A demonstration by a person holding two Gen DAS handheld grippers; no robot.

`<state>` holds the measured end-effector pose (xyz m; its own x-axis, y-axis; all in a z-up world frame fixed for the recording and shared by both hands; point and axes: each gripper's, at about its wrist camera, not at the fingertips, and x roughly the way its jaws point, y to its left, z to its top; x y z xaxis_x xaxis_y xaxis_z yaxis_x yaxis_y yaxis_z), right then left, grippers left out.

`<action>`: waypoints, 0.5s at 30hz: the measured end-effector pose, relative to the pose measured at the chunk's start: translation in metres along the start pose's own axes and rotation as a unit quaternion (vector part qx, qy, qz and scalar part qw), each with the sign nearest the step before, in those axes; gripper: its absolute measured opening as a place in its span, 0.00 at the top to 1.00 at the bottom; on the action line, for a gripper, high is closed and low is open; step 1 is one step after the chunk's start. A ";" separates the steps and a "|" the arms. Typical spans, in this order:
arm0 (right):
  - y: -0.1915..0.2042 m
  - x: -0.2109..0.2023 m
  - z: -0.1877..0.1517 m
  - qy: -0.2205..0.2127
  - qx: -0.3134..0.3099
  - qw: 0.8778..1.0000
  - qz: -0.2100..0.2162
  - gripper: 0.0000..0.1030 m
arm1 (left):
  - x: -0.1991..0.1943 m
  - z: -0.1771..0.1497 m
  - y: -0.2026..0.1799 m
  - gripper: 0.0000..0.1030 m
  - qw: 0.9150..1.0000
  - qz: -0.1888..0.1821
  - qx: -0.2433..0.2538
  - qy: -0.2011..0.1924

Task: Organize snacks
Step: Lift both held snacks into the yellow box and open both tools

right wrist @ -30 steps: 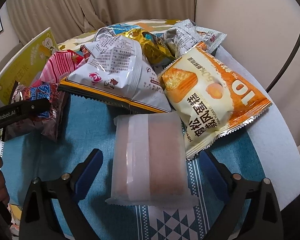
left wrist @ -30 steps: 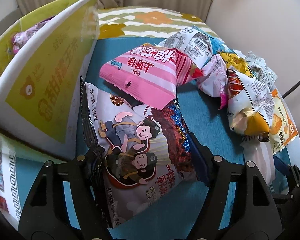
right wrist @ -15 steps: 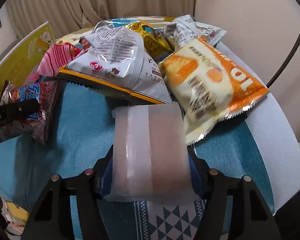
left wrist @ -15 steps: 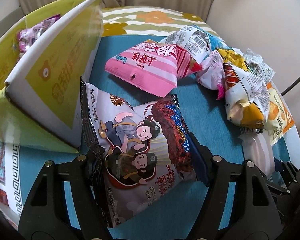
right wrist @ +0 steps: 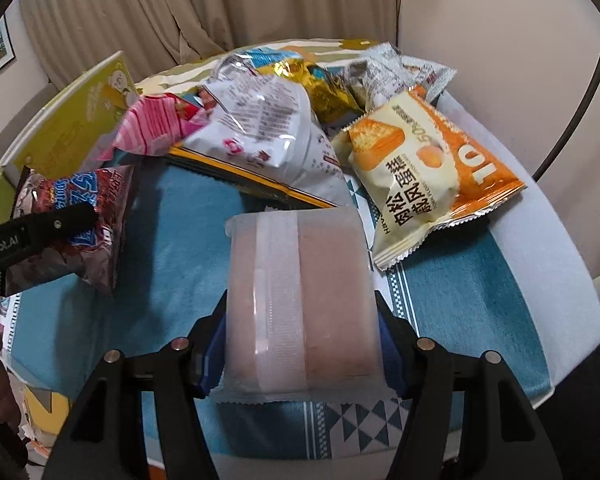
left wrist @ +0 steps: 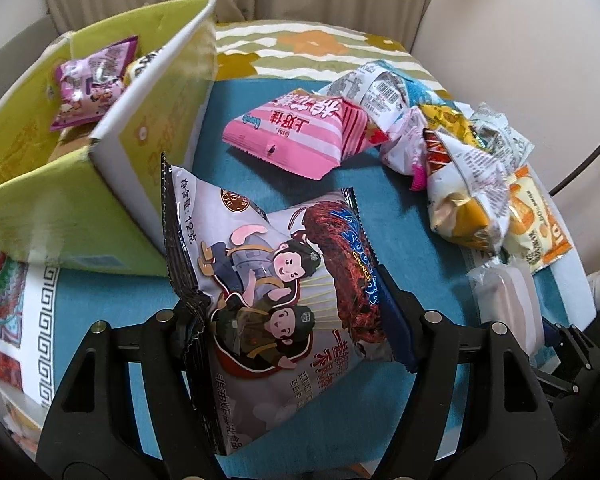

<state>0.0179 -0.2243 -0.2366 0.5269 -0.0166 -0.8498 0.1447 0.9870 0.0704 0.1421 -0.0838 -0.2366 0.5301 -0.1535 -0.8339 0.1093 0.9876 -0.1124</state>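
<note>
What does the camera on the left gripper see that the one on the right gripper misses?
Only the left wrist view looks into the green box, where a purple snack packet lies. Only the right wrist view shows the gold foil bag clearly and the frosted pink packet clamped by the right gripper. Both show the cartoon snack bag held in the left gripper, the pink striped bag and the orange cake packet.

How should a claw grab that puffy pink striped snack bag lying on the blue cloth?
Pinch the pink striped snack bag across its puffed middle, coming straight down from above. It lies flat on the blue tablecloth, its near edge and left side clear, but its right end touches the pile of snack bags.
</note>
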 end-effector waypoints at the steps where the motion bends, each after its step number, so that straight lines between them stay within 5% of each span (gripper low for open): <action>1: 0.001 -0.004 0.000 -0.002 -0.002 1.000 0.002 0.43 | -0.004 -0.001 -0.001 0.34 1.000 0.000 -0.001 -0.002; 15: 0.013 -0.089 0.033 -0.077 -0.046 0.995 0.048 0.43 | -0.108 0.018 -0.008 0.34 0.997 0.006 -0.022 -0.080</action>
<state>0.0002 -0.2156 -0.1425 0.6579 0.0607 -0.7507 0.0138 0.9956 0.0926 0.0995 -0.0761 -0.1359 0.6594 -0.1412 -0.7384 0.0677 0.9894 -0.1287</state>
